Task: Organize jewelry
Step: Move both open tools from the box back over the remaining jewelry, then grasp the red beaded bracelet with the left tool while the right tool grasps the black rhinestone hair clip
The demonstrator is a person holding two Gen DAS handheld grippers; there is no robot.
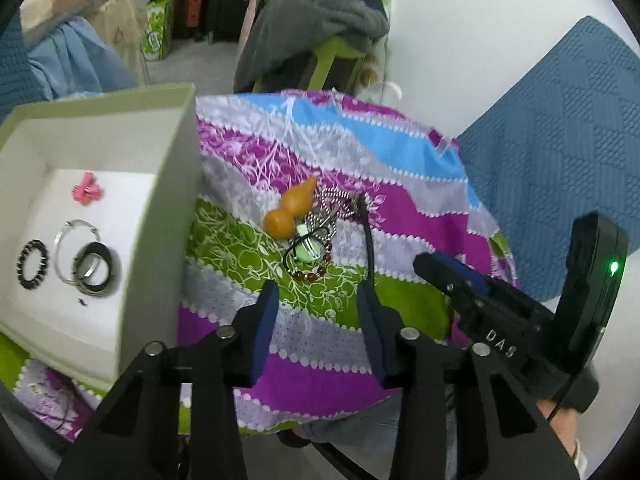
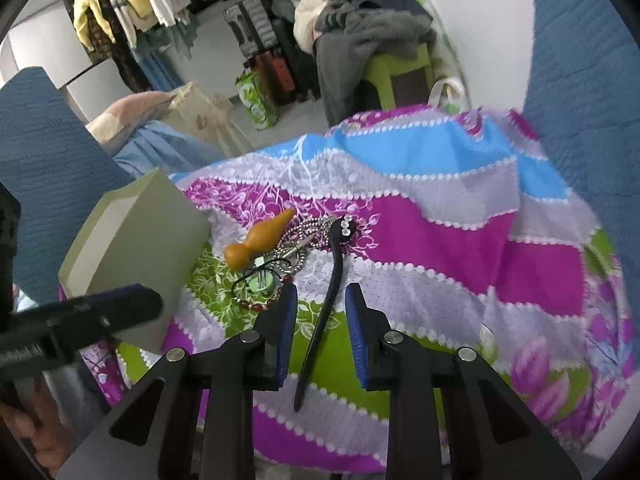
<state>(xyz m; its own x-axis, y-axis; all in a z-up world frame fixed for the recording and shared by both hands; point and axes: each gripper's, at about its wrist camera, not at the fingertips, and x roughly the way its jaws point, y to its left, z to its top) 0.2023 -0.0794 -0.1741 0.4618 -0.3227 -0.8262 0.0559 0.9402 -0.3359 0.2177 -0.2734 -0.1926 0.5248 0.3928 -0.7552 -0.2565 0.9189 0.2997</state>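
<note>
From the left wrist view, the left gripper (image 1: 318, 300) hung above the striped cloth (image 1: 400, 208) with its blue-padded jaws spread wide, nothing between them and nothing touched. Just beyond its tips lay a red bead bracelet (image 1: 310, 274), a green pendant (image 1: 310, 246) on a black cord, a silver ball chain (image 1: 336, 200) and an orange gourd charm (image 1: 290, 210), all bunched together. A long black hair stick (image 1: 370, 240) ran from the pile toward the right finger. To the left stood a pale green box (image 1: 160, 208); inside were a pink clip (image 1: 86, 194), a dark bead bracelet (image 1: 32, 264), a silver bangle (image 1: 66, 248) and a dark ring bangle (image 1: 98, 268). The right gripper (image 1: 452, 276) showed at the right; whether it was parted could not be told here.

From the right wrist view, the right gripper (image 2: 320, 308) was spread apart, straddling the hair stick's (image 2: 324, 312) shaft without clamping it; contact could not be told. The stick's jewelled head (image 2: 346, 226) lay farther off, beside the chain (image 2: 308, 228) and gourd (image 2: 258, 240). The box (image 2: 136, 248) stood at the left.
</note>
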